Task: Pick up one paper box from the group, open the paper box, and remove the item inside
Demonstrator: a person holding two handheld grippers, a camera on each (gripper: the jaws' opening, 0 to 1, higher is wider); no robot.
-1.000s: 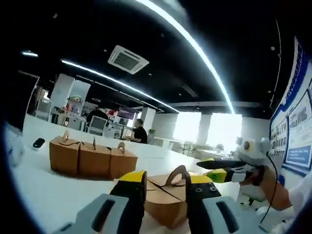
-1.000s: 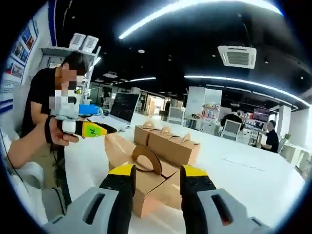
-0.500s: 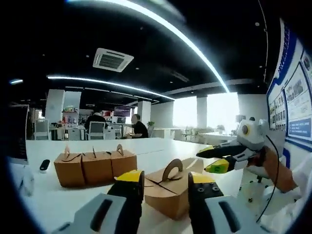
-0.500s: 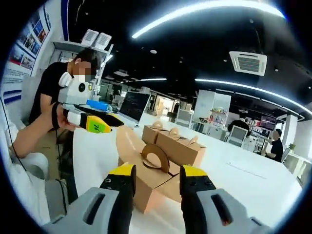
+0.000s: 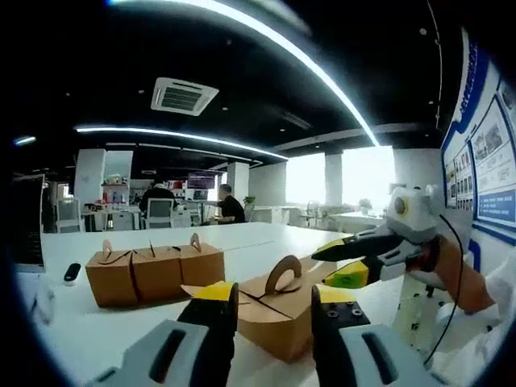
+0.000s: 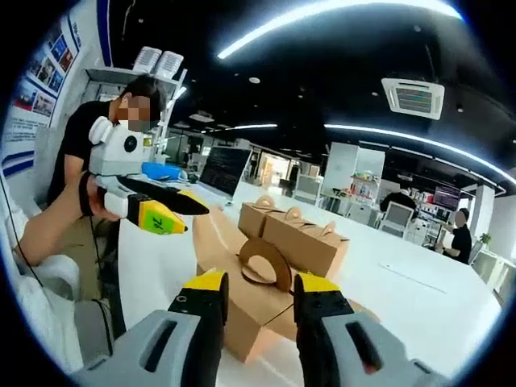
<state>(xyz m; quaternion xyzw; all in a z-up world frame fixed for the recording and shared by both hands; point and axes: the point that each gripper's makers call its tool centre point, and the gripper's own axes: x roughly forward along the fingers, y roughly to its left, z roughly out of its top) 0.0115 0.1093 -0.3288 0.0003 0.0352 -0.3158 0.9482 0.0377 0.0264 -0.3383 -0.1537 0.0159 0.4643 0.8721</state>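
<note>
White table (image 5: 266, 242); right gripper (image 5: 347, 262) nearer paper box (image 5: 278, 318), seemingly apart.

Brown handled paper box (image 5: 278, 318) on table, flaps open, near grouped boxes (image 5: 153, 270)

No lettering can be read here. Wall posters (image 5: 493, 161) carry print too small to read. A dark mark on the left gripper's (image 6: 173, 214) yellow tip is illegible.

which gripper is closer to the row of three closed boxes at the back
Hard to call. Each gripper sits over the separated box, its jaws apart, short of the row of boxes. The left gripper comes in from one end, the right gripper from the other.
</note>
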